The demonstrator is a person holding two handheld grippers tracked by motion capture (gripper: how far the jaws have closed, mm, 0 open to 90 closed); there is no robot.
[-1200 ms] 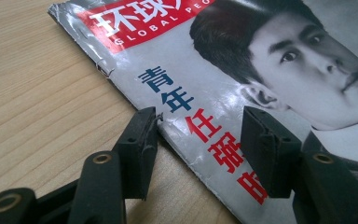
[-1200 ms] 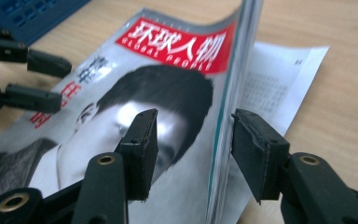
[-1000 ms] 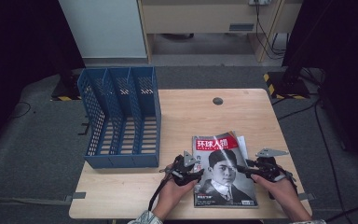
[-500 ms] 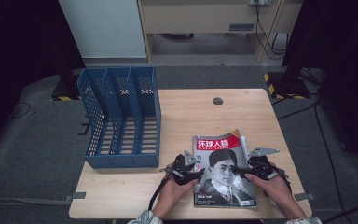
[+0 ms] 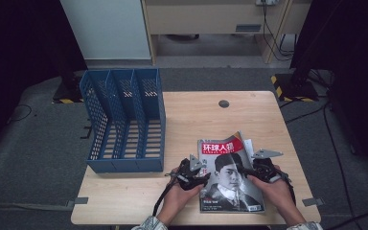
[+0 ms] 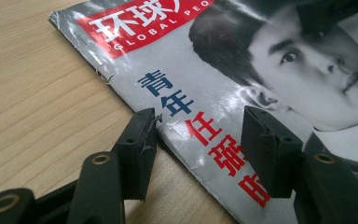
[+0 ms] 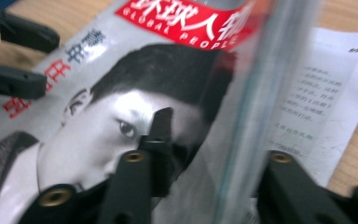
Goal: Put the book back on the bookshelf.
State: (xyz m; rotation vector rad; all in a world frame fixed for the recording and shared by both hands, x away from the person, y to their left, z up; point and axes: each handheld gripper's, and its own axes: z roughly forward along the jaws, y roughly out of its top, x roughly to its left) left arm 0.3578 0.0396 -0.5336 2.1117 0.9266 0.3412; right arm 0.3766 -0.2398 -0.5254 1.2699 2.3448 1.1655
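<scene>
High view – magazine: the magazine (image 5: 230, 175) lay face up at the near edge of the worktop (image 5: 196, 115), probably so both hands could reach it.
High view – claws: the left claw (image 5: 202, 177) sat at the magazine's left edge and the right claw (image 5: 248, 171) at its right edge, one to each side, seemingly to lift it evenly.
High view – file rack: the blue file rack (image 5: 124, 120) stood well apart on the worktop's left, its slots empty, a likely place for the magazine.
High view – hard to see: the jaw tips were too small to judge there.
Left gripper view – left claw: the left claw (image 6: 198, 135) stood open astride the magazine's (image 6: 223, 84) spine edge, one jaw on the wood, the other over the cover, neither pressing.
Left gripper view – cut off: the cover ran out of the picture at the top and right.
Right gripper view – right claw: the right claw (image 7: 209, 140) had just been closing, and the cover's raised edge stood between its jaws; blur hid whether the pads pressed it.
Right gripper view – loose sheet: a printed sheet (image 7: 326, 93) lay beside the magazine (image 7: 135, 84), its text unreadable.
</scene>
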